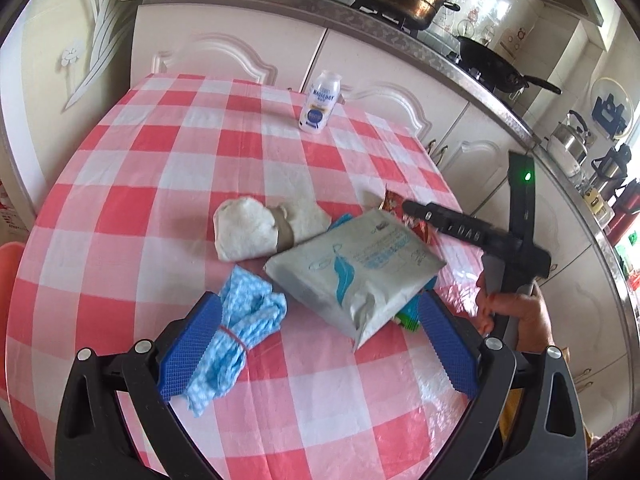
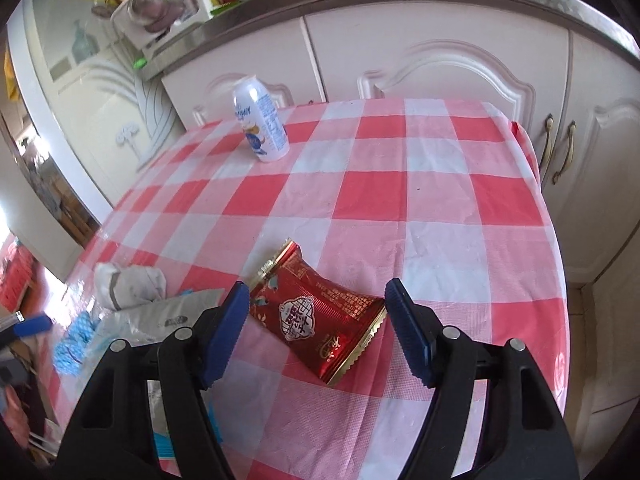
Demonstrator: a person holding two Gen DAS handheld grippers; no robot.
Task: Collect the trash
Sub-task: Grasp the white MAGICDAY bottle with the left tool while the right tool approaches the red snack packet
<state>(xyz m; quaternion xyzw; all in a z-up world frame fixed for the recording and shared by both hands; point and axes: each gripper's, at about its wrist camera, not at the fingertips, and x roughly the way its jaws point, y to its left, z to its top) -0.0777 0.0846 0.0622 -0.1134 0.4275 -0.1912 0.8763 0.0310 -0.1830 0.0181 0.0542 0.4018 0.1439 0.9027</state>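
The right gripper [image 2: 314, 330] is hanging open around a red snack wrapper [image 2: 320, 312], pads not pressing it. The left gripper [image 1: 316, 348] is gaping empty, a blue cloth bundle [image 1: 236, 332] beside its left pad.

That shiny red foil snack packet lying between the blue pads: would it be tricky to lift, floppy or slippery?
The shiny red foil snack packet looks thin and crinkled, so it would probably bend and crackle rather than stay stiff. Its glossy surface may slip, though the ribbed blue pads should help. It lies flat on the checked tablecloth, so it seems light and unlikely to roll.

Red snack packet [image 1: 416, 216] mostly hidden behind grey pouch [image 1: 356, 268]; bottle [image 2: 261, 124] blurred.
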